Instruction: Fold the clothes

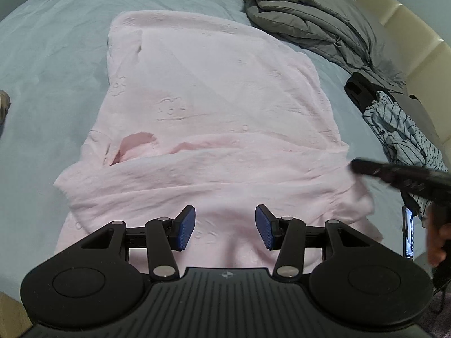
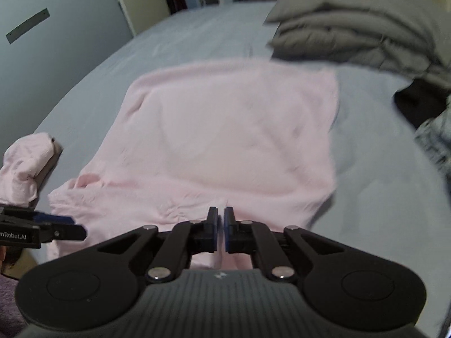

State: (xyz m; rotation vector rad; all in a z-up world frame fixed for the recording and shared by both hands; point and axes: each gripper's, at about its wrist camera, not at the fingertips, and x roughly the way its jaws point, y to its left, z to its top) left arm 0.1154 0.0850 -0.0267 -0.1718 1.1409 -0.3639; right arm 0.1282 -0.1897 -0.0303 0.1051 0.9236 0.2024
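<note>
A pale pink garment [image 1: 214,107] with embossed flowers lies spread on the light blue bed sheet [image 1: 56,56], its near part folded over in a band. My left gripper [image 1: 225,228] hovers open over the near hem, its blue pads wide apart with only cloth beneath them. My right gripper [image 1: 355,166] reaches in blurred from the right at the garment's right edge. In the right wrist view the right gripper [image 2: 221,225] is shut, and the pink garment [image 2: 231,129] creases up into its tips. The left gripper [image 2: 77,226] shows at the left edge, below a bunched pink fold [image 2: 25,163].
A folded grey duvet [image 1: 310,19] lies at the bed's far right. A striped cloth [image 1: 403,135], a black object [image 1: 360,90] and a phone [image 1: 408,233] sit along the right side. A cream headboard [image 1: 408,28] stands behind. A hand [image 1: 439,242] holds the right gripper.
</note>
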